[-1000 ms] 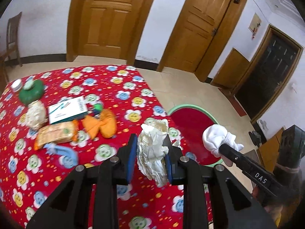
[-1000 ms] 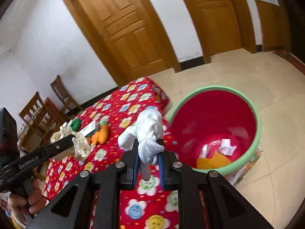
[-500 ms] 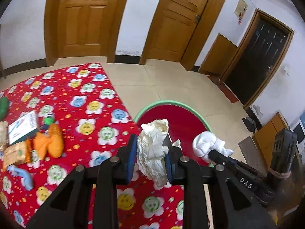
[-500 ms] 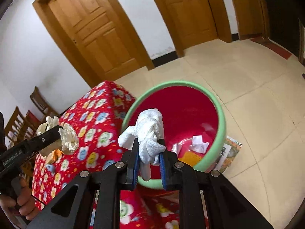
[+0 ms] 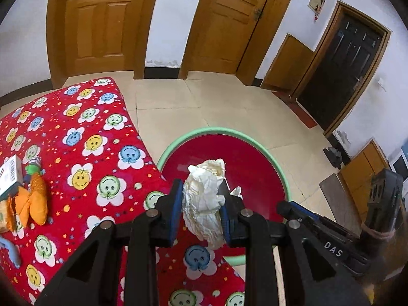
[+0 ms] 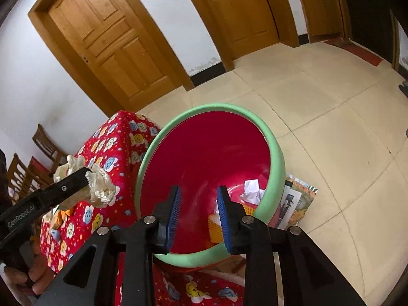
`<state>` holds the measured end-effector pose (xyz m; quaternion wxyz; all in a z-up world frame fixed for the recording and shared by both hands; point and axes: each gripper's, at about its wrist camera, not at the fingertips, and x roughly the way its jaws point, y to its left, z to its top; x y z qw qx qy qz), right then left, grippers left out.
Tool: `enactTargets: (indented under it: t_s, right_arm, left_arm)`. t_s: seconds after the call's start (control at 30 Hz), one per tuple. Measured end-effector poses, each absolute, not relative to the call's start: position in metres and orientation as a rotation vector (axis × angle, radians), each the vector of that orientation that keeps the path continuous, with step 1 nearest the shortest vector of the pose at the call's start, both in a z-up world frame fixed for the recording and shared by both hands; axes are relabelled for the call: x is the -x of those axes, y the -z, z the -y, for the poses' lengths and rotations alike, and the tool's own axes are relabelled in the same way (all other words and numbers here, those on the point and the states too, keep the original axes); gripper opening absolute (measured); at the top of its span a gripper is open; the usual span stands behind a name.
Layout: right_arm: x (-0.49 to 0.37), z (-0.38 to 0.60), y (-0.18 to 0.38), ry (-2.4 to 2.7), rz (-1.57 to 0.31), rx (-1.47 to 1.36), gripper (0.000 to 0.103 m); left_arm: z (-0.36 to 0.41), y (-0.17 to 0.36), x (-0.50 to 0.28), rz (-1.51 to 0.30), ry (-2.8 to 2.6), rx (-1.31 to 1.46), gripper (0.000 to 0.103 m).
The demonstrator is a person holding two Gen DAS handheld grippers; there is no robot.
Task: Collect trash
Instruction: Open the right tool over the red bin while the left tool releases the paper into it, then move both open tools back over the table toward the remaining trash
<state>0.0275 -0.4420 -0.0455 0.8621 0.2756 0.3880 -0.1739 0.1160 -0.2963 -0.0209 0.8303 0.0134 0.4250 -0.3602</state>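
crumpled cream paper wad [image 5: 205, 205] — clamped between the blue pads of the left gripper [image 5: 201, 210], held in the air over the near rim of the bin and the table edge; seen from the right wrist as a pale bundle [image 6: 98, 187] at the tip of a black finger. bin [image 6: 276, 163] — round, red inside, pale green rim, standing on the tiled floor just beside the table; at its bottom lie white paper scraps [image 6: 251, 190] and an orange piece [image 6: 215, 227]. right gripper [image 6: 199, 209] — jaws have just been opening, blue pads apart with nothing between them, poised above the bin's mouth. lettering: "DAS" in white on the right gripper's black side as the left wrist sees it; "GenRobot.AI" on the left gripper's side in the right wrist view. table [image 5: 76, 137] — red cloth printed with smiling flowers; on it an orange soft toy [image 5: 35, 201] and a white box with a barcode [image 5: 9, 178], print otherwise too small to read. printed paper sheets [image 6: 297, 201] lie on the floor against the bin. wooden doors [image 5: 102, 23] behind.
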Motion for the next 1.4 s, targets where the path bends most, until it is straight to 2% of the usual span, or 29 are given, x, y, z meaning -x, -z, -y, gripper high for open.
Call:
enactTargets:
  t_s: [0.1, 0.2, 0.27, 0.77, 0.97, 1.03, 1.27, 1.4]
  right_arm:
    - [-0.024, 0.443, 0.045, 0.369, -0.804, -0.584, 0.03]
    - [-0.021, 0.445, 0.043, 0.369, -0.801, -0.594, 0.032]
    - [-0.019, 0.445, 0.042, 0.371, -0.799, -0.599, 0.035]
    - [-0.009, 0.43, 0.022, 0.362, -0.762, -0.58, 0.047]
    - [-0.012, 0.414, 0.013, 0.346, -0.757, -0.563, 0.054]
    - [-0.014, 0.408, 0.009, 0.341, -0.755, -0.553, 0.061]
    - [-0.026, 0.382, -0.003, 0.308, -0.749, -0.521, 0.063]
    - [-0.034, 0.367, -0.009, 0.283, -0.75, -0.507, 0.067]
  left_arm:
    - [0.302, 0.022, -0.117, -0.906, 0.784, -0.032, 0.028]
    - [0.305, 0.022, -0.118, -0.907, 0.79, -0.026, 0.042]
    - [0.306, 0.022, -0.117, -0.907, 0.784, -0.028, 0.045]
    - [0.269, 0.005, -0.108, -0.885, 0.741, -0.014, 0.046]
    - [0.23, -0.003, -0.113, -0.871, 0.671, 0.027, 0.046]
    - [0.214, -0.006, -0.115, -0.862, 0.64, 0.039, 0.046]
    - [0.154, -0.016, -0.127, -0.834, 0.511, 0.085, 0.046]
    - [0.113, -0.023, -0.135, -0.815, 0.426, 0.094, 0.046]
